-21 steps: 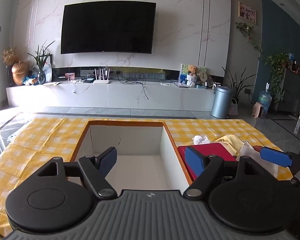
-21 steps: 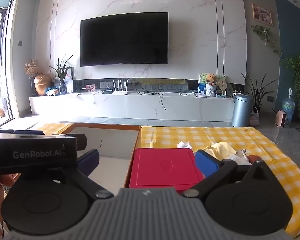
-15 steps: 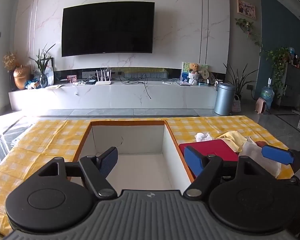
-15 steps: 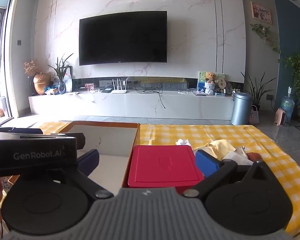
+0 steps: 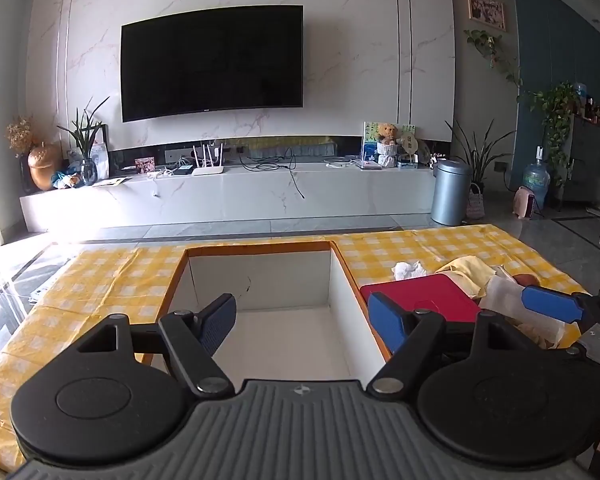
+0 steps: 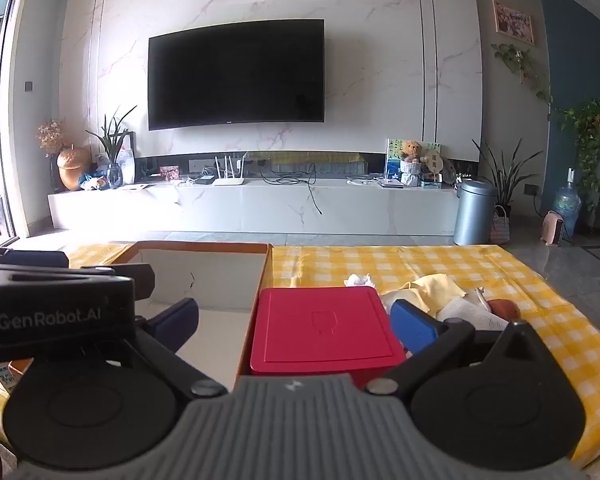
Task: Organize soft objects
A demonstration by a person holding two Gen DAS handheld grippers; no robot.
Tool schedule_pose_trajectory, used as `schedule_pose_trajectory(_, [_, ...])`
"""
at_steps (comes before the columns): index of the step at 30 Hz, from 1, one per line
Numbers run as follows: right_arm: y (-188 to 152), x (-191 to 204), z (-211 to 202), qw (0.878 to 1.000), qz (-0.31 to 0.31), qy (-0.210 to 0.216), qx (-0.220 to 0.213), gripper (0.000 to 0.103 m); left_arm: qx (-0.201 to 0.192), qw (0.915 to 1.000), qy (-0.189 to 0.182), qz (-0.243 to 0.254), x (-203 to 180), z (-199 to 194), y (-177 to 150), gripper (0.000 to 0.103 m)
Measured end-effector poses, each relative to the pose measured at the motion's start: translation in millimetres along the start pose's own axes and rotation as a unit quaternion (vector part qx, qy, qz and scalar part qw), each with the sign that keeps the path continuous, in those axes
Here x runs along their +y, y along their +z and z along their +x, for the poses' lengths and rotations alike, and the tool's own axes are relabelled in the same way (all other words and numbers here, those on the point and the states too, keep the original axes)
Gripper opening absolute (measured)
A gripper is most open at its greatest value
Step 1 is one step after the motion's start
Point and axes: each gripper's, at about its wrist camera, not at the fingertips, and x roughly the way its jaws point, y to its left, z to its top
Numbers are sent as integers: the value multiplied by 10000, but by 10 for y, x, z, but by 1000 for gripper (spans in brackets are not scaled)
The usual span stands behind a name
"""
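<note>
Place: a home living room
Wall: marble-look panels carrying a large flat television (image 5: 212, 62)
Furnishing: a long white media console (image 5: 228, 196) with router (image 6: 229, 181), teddy bear (image 6: 411, 150)
Extras: potted plants (image 5: 558, 120), framed picture (image 6: 514, 22), water jug (image 6: 567, 204)

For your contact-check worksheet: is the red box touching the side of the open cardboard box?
Touching. In the right wrist view the red box sits flush against the cardboard box's orange-edged wall with no checked cloth showing between them.

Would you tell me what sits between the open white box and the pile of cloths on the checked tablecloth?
A red lidded box sits between the white box and the cloths, flush against the white box's orange-edged wall; the right wrist view shows it best.
</note>
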Motion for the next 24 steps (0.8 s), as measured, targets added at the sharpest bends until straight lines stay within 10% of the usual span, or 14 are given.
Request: schedule_pose_trajectory(24, [13,41,20,9998,-140,-85,66,100,370,9989,-104,-281,44,75,-37,89])
